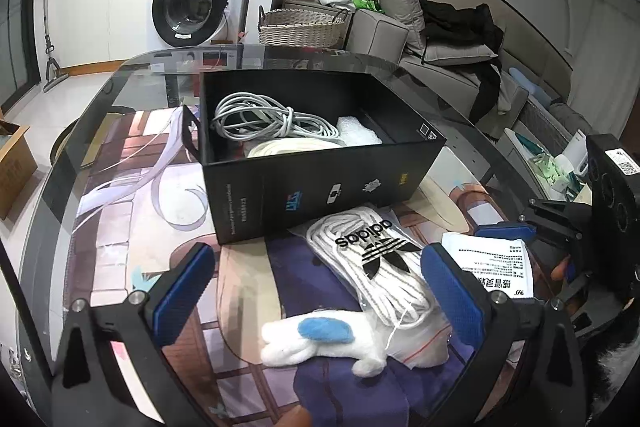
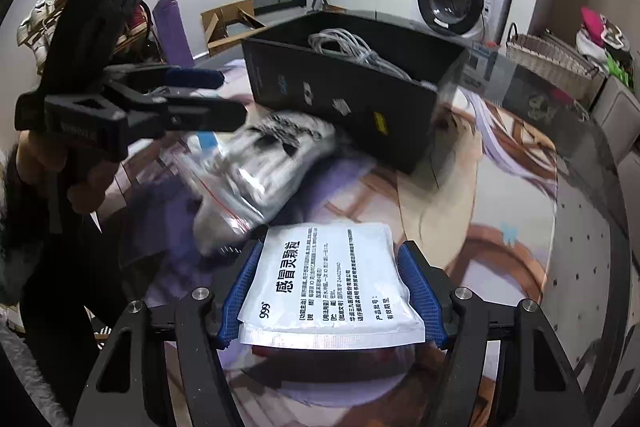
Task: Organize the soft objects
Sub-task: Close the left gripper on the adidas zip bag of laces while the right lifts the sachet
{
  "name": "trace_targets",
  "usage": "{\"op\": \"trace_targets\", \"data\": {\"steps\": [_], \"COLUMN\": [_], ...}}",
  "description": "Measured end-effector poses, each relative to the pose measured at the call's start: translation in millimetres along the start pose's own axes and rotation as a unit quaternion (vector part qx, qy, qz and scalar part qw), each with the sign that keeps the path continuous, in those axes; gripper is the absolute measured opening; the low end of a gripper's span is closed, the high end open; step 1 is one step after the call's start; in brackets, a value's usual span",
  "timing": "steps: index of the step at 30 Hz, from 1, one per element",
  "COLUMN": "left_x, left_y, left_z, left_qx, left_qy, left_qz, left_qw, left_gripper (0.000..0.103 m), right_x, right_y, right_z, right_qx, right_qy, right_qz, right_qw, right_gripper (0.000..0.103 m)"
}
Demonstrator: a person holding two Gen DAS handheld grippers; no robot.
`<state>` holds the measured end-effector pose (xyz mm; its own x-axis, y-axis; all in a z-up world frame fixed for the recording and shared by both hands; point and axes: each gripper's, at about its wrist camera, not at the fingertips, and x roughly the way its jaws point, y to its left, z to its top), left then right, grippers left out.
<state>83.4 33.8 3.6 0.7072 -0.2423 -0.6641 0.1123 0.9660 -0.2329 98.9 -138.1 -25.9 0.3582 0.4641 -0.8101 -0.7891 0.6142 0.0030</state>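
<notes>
Glass table [image 1: 100, 99] bears a matte black box [image 1: 320, 187]; left claw [image 1: 320, 291] spread, right claw [image 2: 332, 291] pinching a crinkly sachet [image 2: 332, 279].

Both tongs are black angular frames with triangular cut-outs, silver round screws at the joints and textured blue pads on the inner finger faces: the left tongs [image 1: 316, 291] and the right tongs [image 2: 332, 291]. A bare-skinned hand [image 2: 86, 179] grips the left handle below a fuzzy black-and-white sleeve [image 2: 12, 219].
</notes>
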Motion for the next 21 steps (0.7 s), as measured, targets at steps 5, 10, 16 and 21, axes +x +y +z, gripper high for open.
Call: {"op": "trace_targets", "data": {"steps": [5,10,16,21], "left_x": [2.8,5.3,9.9,13.8], "left_y": [-6.4,-10.3,-17.1,-25.1], "left_z": [1.6,2.0,1.0,2.7], "left_qx": [0.006,0.007,0.013,0.018], "left_qy": [0.002,0.005,0.016,0.022], "left_qz": [-0.002,-0.005,-0.009,-0.013], "left_qw": [1.0000,0.9999,0.9998,0.9995], "left_gripper": [0.103,0.103,0.103,0.103], "right_x": [-9.2,-30.8,-38.9,-40.2], "right_y": [-2.3,-2.4,-9.2,-13.1], "right_z": [-3.2,1.4,8.2,12.0], "right_qx": [-0.003,0.000,0.023,0.030], "right_qy": [-0.028,-0.079,-0.100,-0.108], "right_qz": [-0.009,-0.007,-0.016,-0.019], "right_qw": [1.000,0.997,0.995,0.994], "right_gripper": [0.070,0.069,0.068,0.068]}}
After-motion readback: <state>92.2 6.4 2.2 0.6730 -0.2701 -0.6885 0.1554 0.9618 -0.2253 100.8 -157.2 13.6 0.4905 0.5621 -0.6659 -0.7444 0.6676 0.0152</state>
